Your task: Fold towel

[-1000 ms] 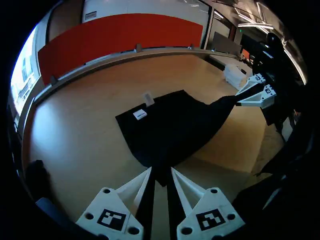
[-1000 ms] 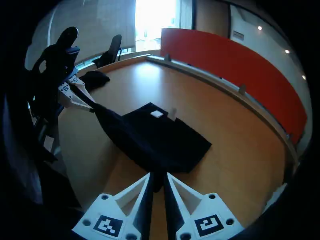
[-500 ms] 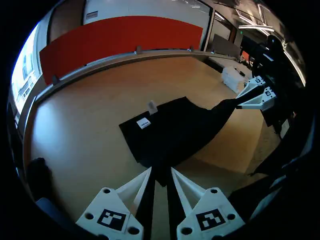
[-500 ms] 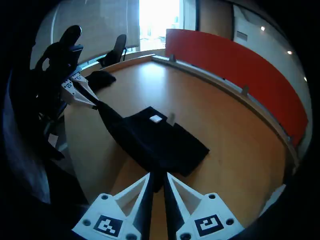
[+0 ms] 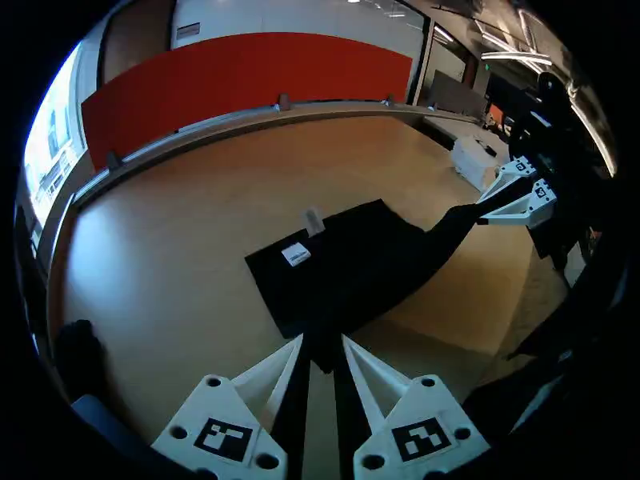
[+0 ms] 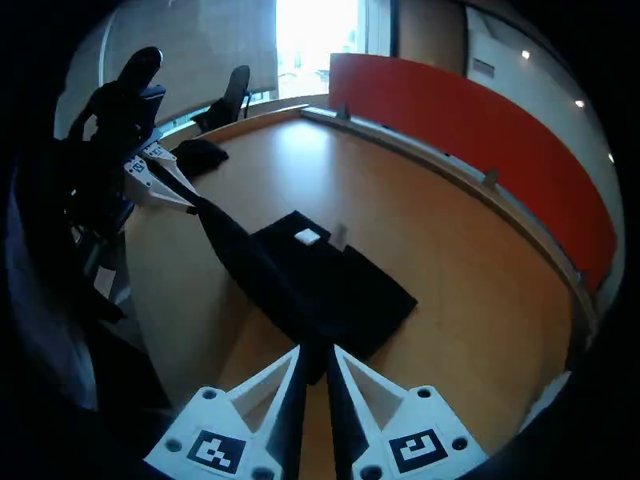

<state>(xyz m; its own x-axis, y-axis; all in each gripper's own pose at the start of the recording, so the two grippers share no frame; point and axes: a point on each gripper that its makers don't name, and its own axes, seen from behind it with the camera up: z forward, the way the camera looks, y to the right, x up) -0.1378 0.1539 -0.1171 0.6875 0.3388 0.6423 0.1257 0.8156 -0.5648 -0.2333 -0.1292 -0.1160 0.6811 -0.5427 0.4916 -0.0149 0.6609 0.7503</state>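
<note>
A black towel (image 5: 360,260) with a small white tag (image 5: 296,254) lies partly on the wooden table (image 5: 176,240), its near edge lifted between both grippers. My left gripper (image 5: 320,356) is shut on one near corner of it. That same gripper (image 6: 190,210) shows at the left of the right gripper view, pinching the towel (image 6: 320,280) there. My right gripper (image 6: 316,364) is shut on the other near corner, and it appears as the white fingers (image 5: 512,213) at the right of the left gripper view. The cloth hangs taut between the two held corners.
A red partition (image 5: 240,72) runs along the table's far edge. A white folded stack (image 5: 474,156) lies at the far right of the table. A dark bundle (image 6: 196,156) sits on the table by the window, with office chairs (image 6: 232,88) behind it. A person's dark clothing fills the near side.
Both grippers have drawn the held edge back toward the near side, so the towel has slid a little on the table and its lifted part looks narrower and tauter. Both grips are unchanged.
</note>
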